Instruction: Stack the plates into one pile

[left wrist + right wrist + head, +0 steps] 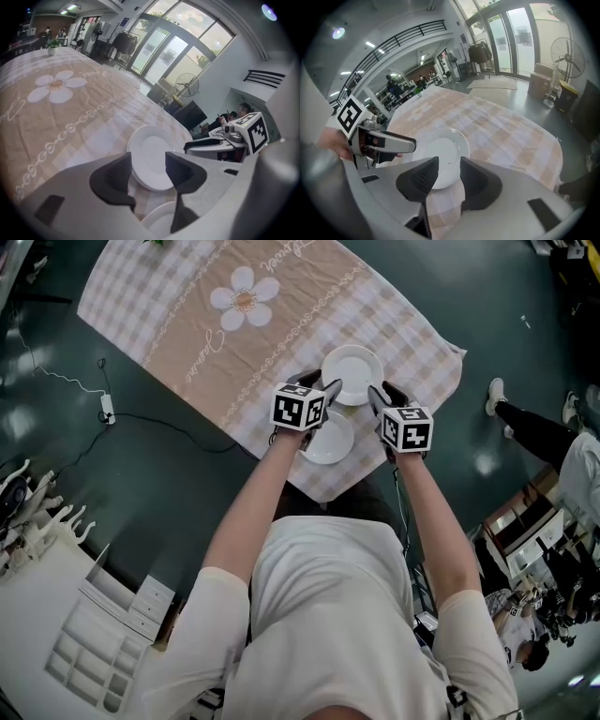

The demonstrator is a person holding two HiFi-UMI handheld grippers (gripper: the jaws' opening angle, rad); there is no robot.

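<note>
**Jaws apart on both grippers, nothing clamped**

Your left gripper (324,394) and right gripper (379,397) flank the far plate (352,371), with their pads clear of it. The near plate (328,442) lies just beside it on the cloth, partly under your left gripper. The far plate's rim reads doubled in the left gripper view. It may already be a pile; can't confirm.

Handling, my judgement: glazed white ware, so stiff, slick and chippable, and not heavy. Take the near plate at its rim, one pad over and one under. The soft cloth should let a pad slip beneath. Lower it flat and centred.

Surface: checked tablecloth (187,324), wrinkled, with a daisy print.

Room: dark floor (141,493) with a cable (56,381), glass doors (159,51), and a person (534,427) standing off to your right.
</note>
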